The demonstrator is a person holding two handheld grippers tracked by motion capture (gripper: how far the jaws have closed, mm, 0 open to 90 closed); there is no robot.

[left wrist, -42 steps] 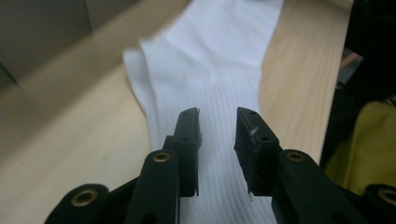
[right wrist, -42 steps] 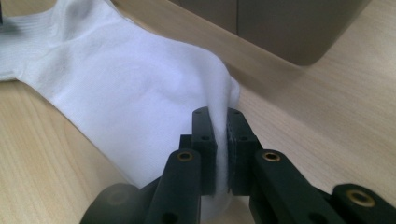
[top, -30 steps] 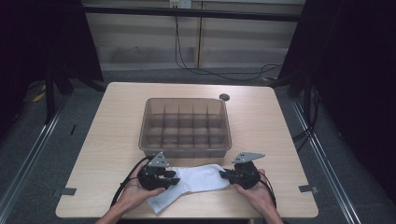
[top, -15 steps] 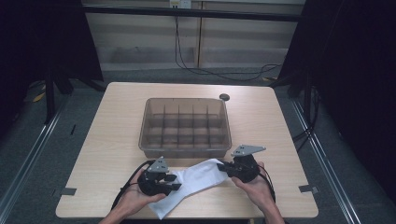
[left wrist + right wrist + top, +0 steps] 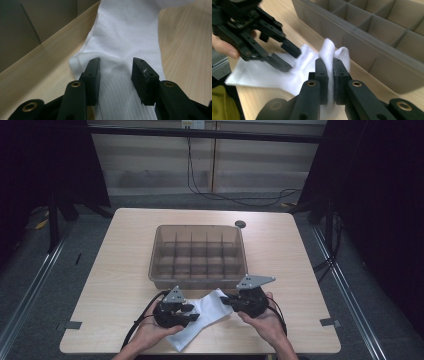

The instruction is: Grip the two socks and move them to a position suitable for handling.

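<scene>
We pinch one end of the white sock in our right gripper, lifting it beside the divided bin; our left gripper straddles its ribbed end on the table, jaws just opening, unclenched. Next, probably fold it.

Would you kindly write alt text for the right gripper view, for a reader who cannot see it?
The right gripper pinches a raised fold of a white sock lying on a wooden table. The left gripper reaches over the sock, jaws apart, beside a grey compartmented tray.
</scene>
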